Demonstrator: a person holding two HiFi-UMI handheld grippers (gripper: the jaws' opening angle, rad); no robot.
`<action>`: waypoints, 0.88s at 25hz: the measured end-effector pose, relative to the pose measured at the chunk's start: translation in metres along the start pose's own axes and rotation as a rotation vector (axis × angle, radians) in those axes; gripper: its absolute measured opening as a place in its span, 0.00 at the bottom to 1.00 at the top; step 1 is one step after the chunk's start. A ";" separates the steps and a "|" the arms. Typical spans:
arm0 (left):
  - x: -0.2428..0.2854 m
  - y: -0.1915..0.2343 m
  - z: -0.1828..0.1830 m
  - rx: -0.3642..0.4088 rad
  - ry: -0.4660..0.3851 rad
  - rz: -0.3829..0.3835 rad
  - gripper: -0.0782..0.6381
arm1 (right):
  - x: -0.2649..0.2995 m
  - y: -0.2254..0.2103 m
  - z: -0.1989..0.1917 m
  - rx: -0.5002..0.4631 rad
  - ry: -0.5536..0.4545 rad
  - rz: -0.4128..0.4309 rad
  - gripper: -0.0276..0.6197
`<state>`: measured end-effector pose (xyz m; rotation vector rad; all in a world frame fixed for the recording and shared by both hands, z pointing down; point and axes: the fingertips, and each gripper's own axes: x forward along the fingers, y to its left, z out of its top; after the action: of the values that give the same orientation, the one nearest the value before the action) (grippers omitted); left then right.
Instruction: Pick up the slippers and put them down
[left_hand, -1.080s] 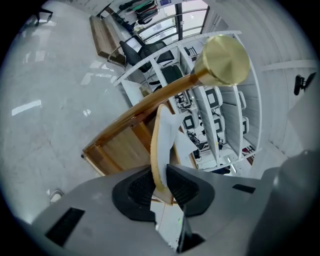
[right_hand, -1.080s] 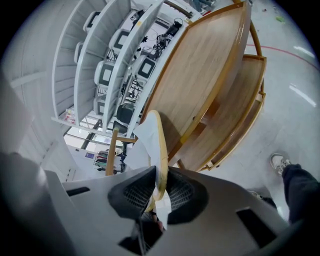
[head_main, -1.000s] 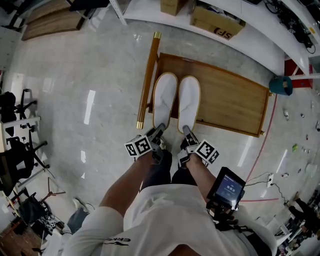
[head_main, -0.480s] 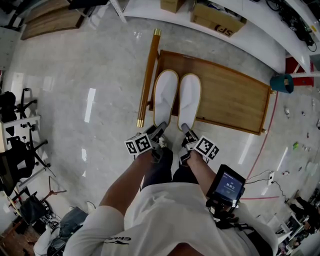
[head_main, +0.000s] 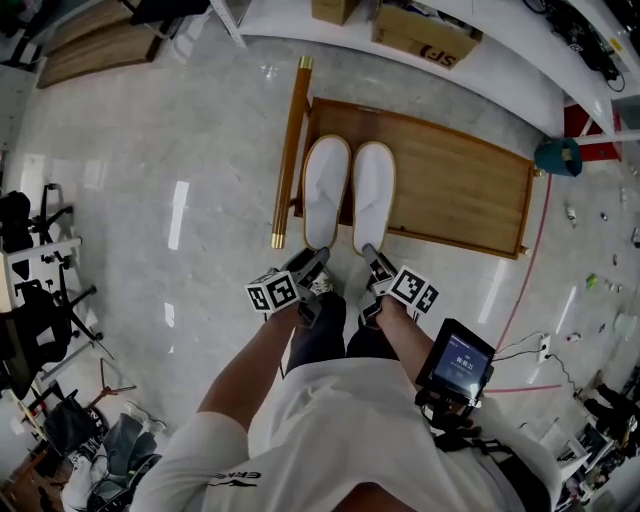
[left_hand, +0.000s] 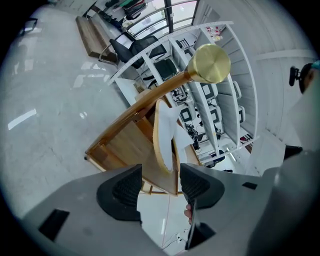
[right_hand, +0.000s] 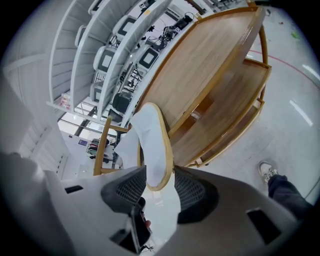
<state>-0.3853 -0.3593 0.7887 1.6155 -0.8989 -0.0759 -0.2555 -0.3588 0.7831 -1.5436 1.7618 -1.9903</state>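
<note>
Held left gripper (head_main: 318, 260) and right gripper (head_main: 368, 252) at the near edge of the wooden rack (head_main: 455, 195), jaws apart on both, having just been opening them. Gripped nothing: found the heel of the left slipper (head_main: 326, 190) just ahead of the left pads and the heel of the right slipper (head_main: 373, 195) dipping between the right pads, pressed by neither. Found both slippers lying just beside each other on the rack's top, toward its left end, toes toward its far edge.

Noted around the rack:
- pale polished floor (head_main: 150, 150) on every side
- white shelving (head_main: 500, 65) curving past its far edge, with cardboard boxes (head_main: 425, 35) by it
- long wooden pole (head_main: 290, 150), brass-capped, running along its left end and crowding the left slipper's outer side
- screen (head_main: 455, 362) well to its near side, at the person's chest
- teal object (head_main: 558, 157) off its far right corner
- marker cubes (head_main: 275, 292) just behind the jaws

Could see the rack's lower shelf only in the right gripper view. Lost most of each slipper behind its own heel in the gripper views. Could not read the screen, nor tell what the teal object was.
</note>
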 end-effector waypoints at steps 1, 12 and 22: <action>-0.002 0.001 -0.002 0.000 0.000 0.004 0.41 | -0.002 -0.003 0.000 -0.004 0.000 -0.009 0.28; -0.030 -0.011 -0.017 0.040 0.016 -0.006 0.41 | -0.031 -0.006 -0.012 -0.042 0.002 -0.044 0.28; -0.074 -0.063 -0.006 0.112 -0.065 -0.105 0.41 | -0.065 0.060 -0.036 -0.244 -0.011 0.035 0.28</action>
<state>-0.4021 -0.3133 0.7043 1.7733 -0.8810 -0.1541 -0.2798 -0.3132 0.7024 -1.5701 2.0783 -1.8028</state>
